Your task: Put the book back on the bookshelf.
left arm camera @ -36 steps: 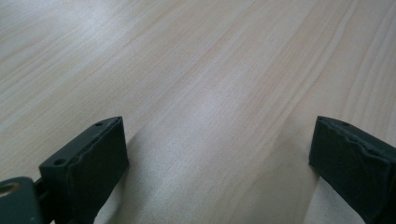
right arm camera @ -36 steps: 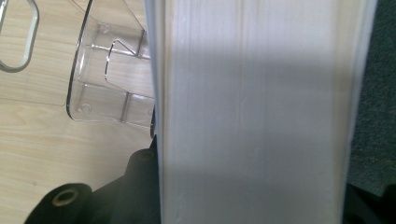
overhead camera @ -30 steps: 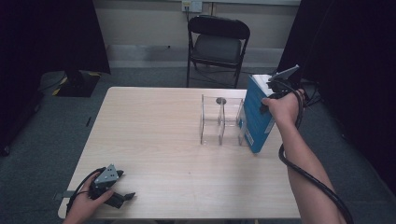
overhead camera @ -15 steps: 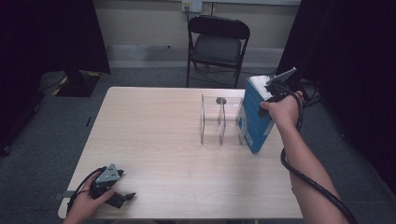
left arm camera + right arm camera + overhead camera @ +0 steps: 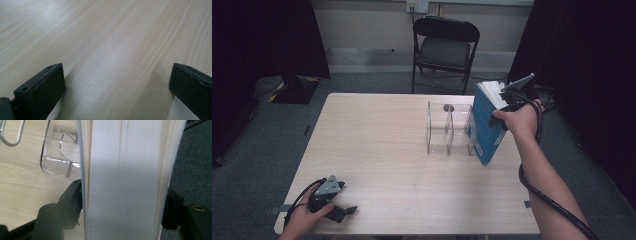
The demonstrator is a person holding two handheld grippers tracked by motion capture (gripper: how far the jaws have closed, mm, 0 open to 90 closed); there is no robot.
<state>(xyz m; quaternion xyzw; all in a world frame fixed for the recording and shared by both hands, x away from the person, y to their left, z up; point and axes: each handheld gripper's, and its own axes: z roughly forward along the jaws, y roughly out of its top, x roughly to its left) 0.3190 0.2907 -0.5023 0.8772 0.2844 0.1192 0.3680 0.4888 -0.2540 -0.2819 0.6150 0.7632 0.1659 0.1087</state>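
A thick blue book (image 5: 484, 135) stands tilted at the table's right edge, its top leaning away from the clear rack (image 5: 447, 127). My right gripper (image 5: 506, 104) sits over the book's top. In the right gripper view the white page block (image 5: 125, 182) spans the gap, and both pads touch its sides. The jaws have just been opening with the book between them. The right gripper (image 5: 122, 202) has the clear rack (image 5: 57, 160) to its left. My left gripper (image 5: 343, 210) rests on the table's front left corner. Its jaws (image 5: 117, 85) are wide open over bare wood.
The light wooden table (image 5: 377, 140) has open surface between the rack and the left hand. A black folding chair (image 5: 444, 45) stands behind the far edge. Dark curtains hang at both sides. A cable trails from each gripper.
The right hand and the book's top have shifted slightly. The book leans a little more to the right. The left hand has stayed put.
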